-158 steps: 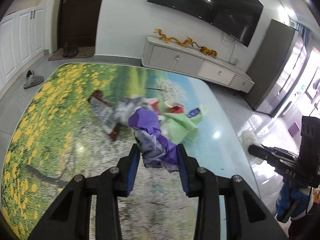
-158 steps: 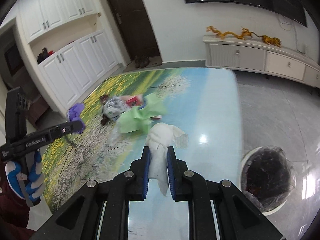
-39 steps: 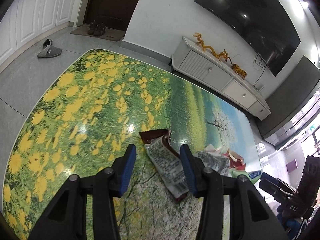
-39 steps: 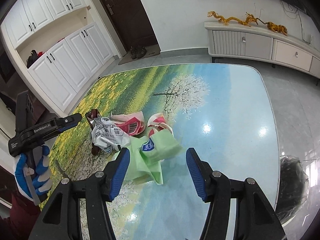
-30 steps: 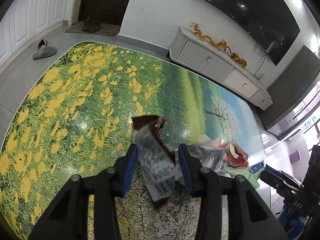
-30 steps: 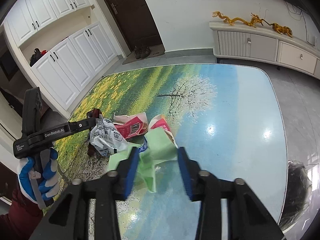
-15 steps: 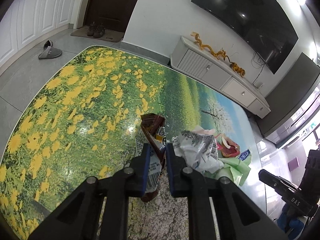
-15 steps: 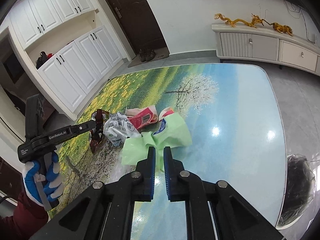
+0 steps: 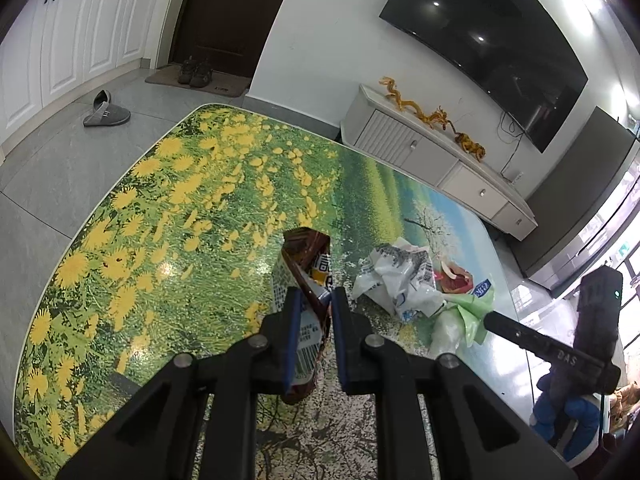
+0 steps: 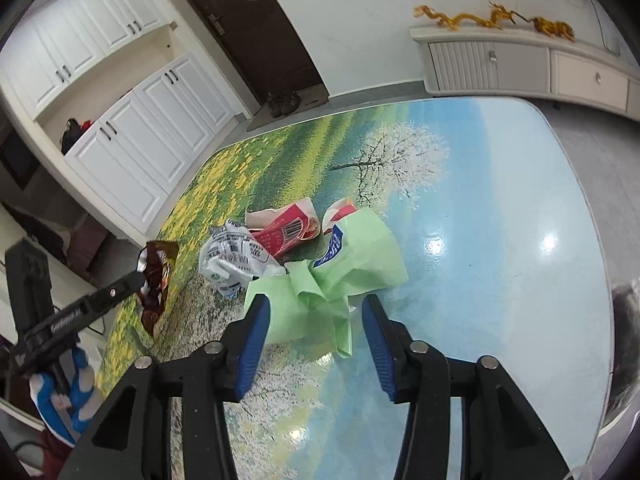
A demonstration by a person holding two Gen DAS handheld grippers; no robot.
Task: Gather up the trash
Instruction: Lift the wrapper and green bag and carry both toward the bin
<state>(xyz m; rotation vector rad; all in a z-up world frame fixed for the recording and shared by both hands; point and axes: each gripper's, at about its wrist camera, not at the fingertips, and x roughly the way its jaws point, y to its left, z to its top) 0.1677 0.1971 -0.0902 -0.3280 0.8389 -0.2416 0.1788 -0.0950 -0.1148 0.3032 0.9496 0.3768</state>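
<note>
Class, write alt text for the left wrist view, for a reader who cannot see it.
The left gripper is shut on a brown snack wrapper, held above a table printed with yellow flowers. To the right lie a crumpled white wrapper and a green bag.

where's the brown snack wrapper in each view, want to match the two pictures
Left wrist view: brown snack wrapper at lower centre, pinched in the left gripper.
Right wrist view: brown snack wrapper at mid left, hanging from the left gripper's tip above the table.
Shared landmark: the crumpled white wrapper, just right of it in both.
</note>
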